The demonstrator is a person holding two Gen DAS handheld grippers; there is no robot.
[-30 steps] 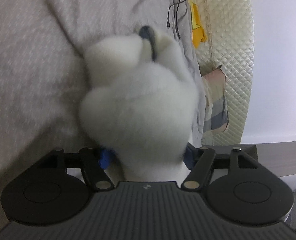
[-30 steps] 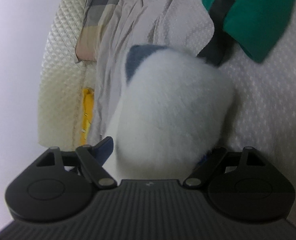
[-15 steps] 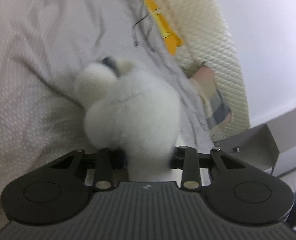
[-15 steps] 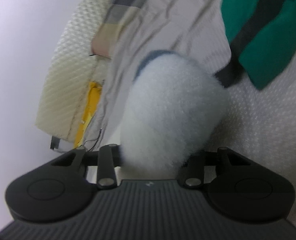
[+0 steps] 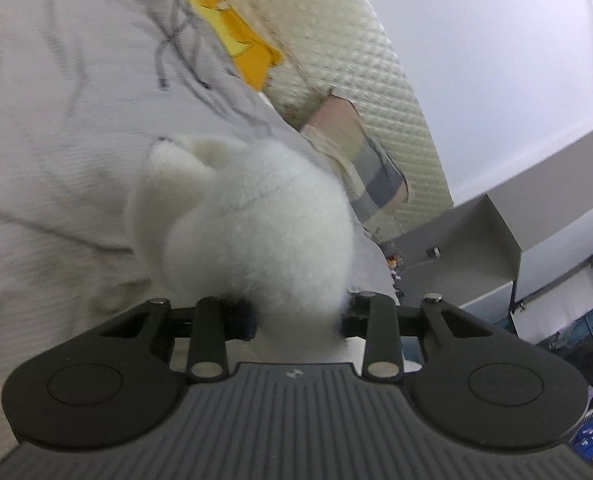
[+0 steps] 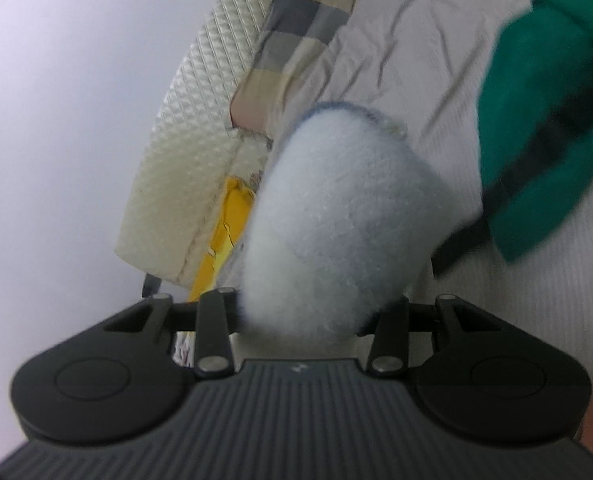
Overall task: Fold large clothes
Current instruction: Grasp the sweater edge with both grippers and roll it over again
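Note:
A white fluffy fleece garment [image 5: 256, 224] fills the middle of the left wrist view, bunched between the fingers of my left gripper [image 5: 296, 316], which is shut on it. The same garment [image 6: 336, 220], with a blue-trimmed edge, is bunched in my right gripper [image 6: 304, 316], which is shut on it too. The fingertips of both grippers are hidden by the fleece. Both bunches are held above the grey bed sheet [image 5: 56, 120].
A green garment with a dark stripe [image 6: 544, 120] lies on the sheet to the right. A quilted cream headboard [image 5: 356, 60], a plaid pillow [image 6: 296, 32] and a yellow cloth [image 5: 232, 28] line the bed's edge. A grey cabinet [image 5: 496, 240] stands beyond.
Both grippers closed further on the fleece and lifted and tilted upward, bringing the wall and headboard more into view. The fleece has risen off the sheet.

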